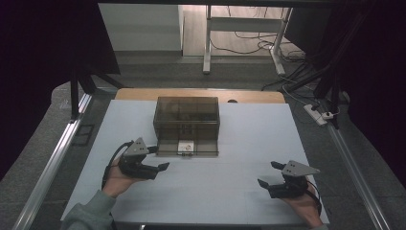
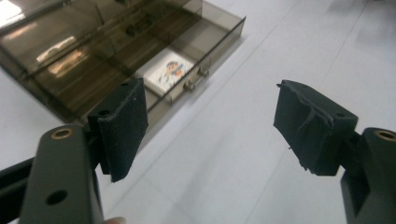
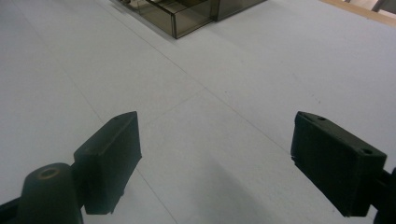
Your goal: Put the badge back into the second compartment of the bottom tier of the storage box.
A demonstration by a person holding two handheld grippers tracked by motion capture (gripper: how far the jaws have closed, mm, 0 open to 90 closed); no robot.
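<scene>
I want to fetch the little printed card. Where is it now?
The card lies in the pulled-out bottom drawer of the smoky plastic box, just behind the drawer handle, mid-table, right of the left gripper.

Both tools (image 1: 160, 167) (image 1: 266, 175) open, empty

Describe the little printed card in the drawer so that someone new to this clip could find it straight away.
On the white table stands a smoky, see-through drawer box, its bottom drawer pulled out toward the person. The card lies flat in that drawer just behind the metal handle. It is the one bright thing there: a white square with a colourful print among dark tinted plastic.
</scene>
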